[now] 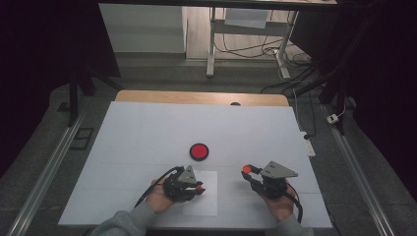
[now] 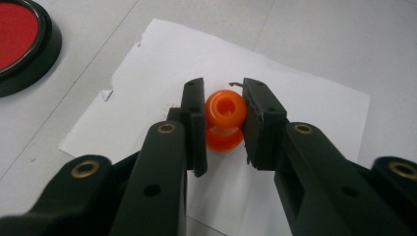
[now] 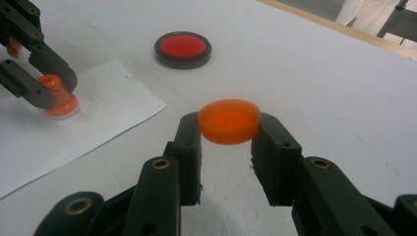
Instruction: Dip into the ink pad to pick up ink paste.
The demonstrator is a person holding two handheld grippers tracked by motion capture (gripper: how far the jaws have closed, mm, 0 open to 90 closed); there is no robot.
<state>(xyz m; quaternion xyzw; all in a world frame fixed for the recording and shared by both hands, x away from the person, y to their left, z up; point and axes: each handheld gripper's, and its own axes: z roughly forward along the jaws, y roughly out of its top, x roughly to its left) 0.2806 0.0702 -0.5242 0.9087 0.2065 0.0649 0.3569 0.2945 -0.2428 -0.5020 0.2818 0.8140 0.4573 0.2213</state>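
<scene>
We clamp the light, slick orange plastic stamp [image 2: 225,120] by its neck in the left gripper [image 2: 223,123], while the right gripper [image 3: 229,129] pinches its round orange cap [image 3: 229,120] at the rim.

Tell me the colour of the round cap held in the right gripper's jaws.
Orange, slightly translucent. The cap shows best in the right gripper view.

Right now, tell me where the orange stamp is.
The orange stamp stands on the white paper sheet near the table's front edge, clamped in the left claw; the red ink pad lies just beyond it in the high view.
</scene>
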